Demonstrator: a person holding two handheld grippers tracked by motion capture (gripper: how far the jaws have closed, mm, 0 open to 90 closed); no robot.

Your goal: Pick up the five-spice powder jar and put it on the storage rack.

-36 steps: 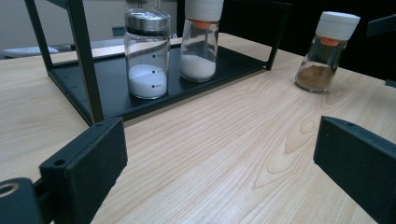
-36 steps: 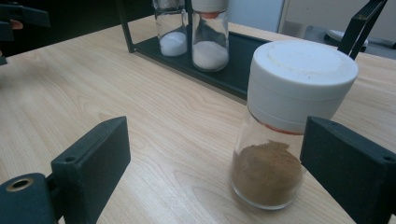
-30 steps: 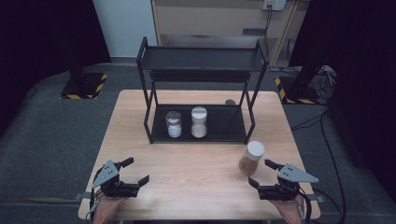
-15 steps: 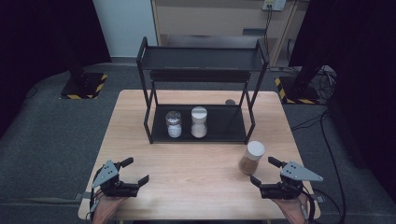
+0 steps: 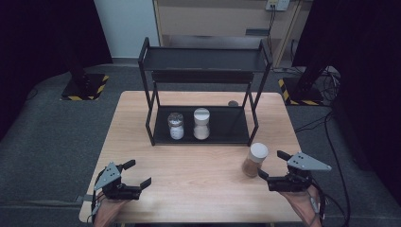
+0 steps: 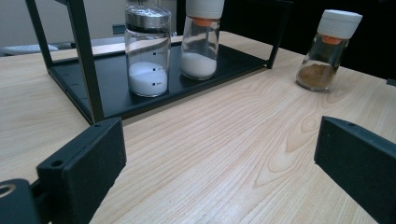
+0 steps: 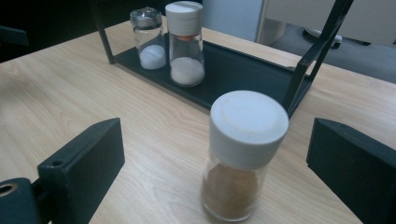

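The brown-spice jar [image 7: 243,158], clear glass with a white cap, stands free before the wide-apart right claw [image 5: 273,166].

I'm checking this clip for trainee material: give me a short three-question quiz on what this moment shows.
1. True or false: the right gripper is clamped on the brown spice jar.
2. How many jars stand on the lower shelf of the black rack?
3. Which lid does the left one of those jars have: A) white plastic, B) shiny metal, C) none?

Key:
1. False. Its jaws stand open and have just been opening; the jar stands on the table in front of them, untouched.
2. Two: the metal-lidded jar and the white-capped jar, both holding white powder.
3. B.
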